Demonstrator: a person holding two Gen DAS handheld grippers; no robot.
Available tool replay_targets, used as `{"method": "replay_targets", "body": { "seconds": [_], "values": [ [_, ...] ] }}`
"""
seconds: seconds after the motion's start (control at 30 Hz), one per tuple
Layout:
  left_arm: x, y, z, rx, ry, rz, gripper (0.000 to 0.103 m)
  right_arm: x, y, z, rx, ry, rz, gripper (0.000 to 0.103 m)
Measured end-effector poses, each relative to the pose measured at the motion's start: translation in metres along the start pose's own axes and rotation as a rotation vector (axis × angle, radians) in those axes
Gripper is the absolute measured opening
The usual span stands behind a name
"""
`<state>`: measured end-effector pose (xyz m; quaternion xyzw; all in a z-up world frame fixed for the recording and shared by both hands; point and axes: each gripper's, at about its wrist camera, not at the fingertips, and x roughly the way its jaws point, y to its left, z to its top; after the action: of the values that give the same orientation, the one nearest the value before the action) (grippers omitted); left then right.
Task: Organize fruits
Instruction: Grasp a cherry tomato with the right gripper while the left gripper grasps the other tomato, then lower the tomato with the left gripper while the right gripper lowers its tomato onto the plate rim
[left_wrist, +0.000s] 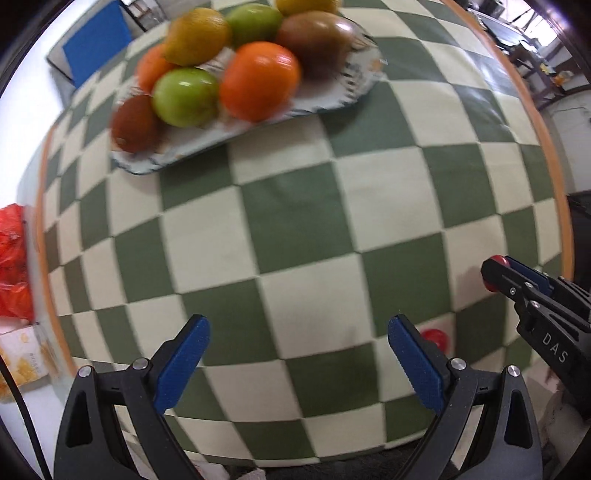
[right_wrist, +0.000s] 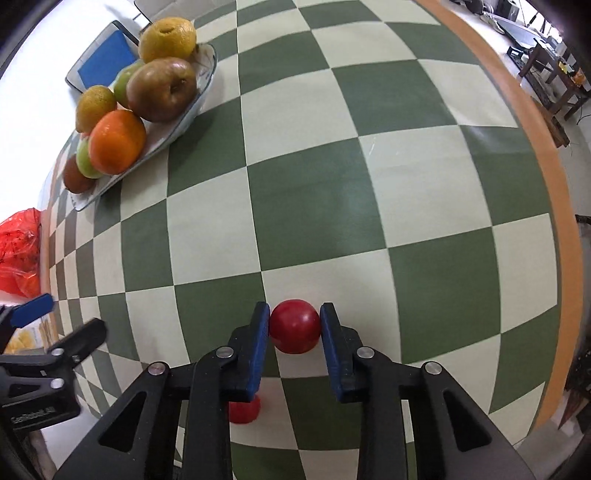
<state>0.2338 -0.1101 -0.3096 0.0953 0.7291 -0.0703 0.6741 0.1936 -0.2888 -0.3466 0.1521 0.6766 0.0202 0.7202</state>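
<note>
Right gripper (right_wrist: 294, 326) clamped on a small round glossy red fruit (right_wrist: 294, 326), blue pads (right_wrist: 258, 343) pressing its left and right sides, fruit sitting at the fingertips, right at the centre of the right wrist view. A second small red fruit (right_wrist: 243, 410) on the green-and-cream checkered tablecloth (right_wrist: 332, 206), below the left finger at about 7 o'clock from the held one, partly hidden.

Left gripper (left_wrist: 299, 354) spread wide over the cloth, nothing between its blue pads (left_wrist: 184, 365). That second red fruit (left_wrist: 436, 338) peeking out just beyond its right finger, at 3 o'clock.

Pale, blue-edged ceramic platter (right_wrist: 199, 92) far off at 10 o'clock from the right gripper, piled with an orange (right_wrist: 116, 142), a brownish-red apple (right_wrist: 162, 88), green apples (left_wrist: 184, 96) and yellow citrus (right_wrist: 168, 38). Red plastic bag (right_wrist: 20, 254) off the table's left edge at 9 o'clock.
</note>
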Motion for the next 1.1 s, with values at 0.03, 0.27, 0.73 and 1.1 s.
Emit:
{"method": "replay_targets", "body": {
  "seconds": [0.03,0.27,0.73,1.1],
  "values": [
    [0.002,-0.007,-0.001,0.013,0.019,-0.038,0.099,-0.009,-0.004,-0.004,0.011,-0.011,0.006,0.030],
    [0.023,-0.061,-0.006,0.129,0.119,-0.181,0.098,-0.038,-0.040,-0.027,0.100,-0.030,0.011,0.030],
    [0.038,-0.089,-0.009,0.207,0.136,-0.163,0.029,-0.048,-0.058,-0.033,0.138,-0.045,0.004,0.031],
    [-0.043,0.013,0.024,-0.080,-0.058,-0.278,0.029,-0.073,-0.018,0.002,0.059,-0.107,0.083,0.030]
  ]
}}
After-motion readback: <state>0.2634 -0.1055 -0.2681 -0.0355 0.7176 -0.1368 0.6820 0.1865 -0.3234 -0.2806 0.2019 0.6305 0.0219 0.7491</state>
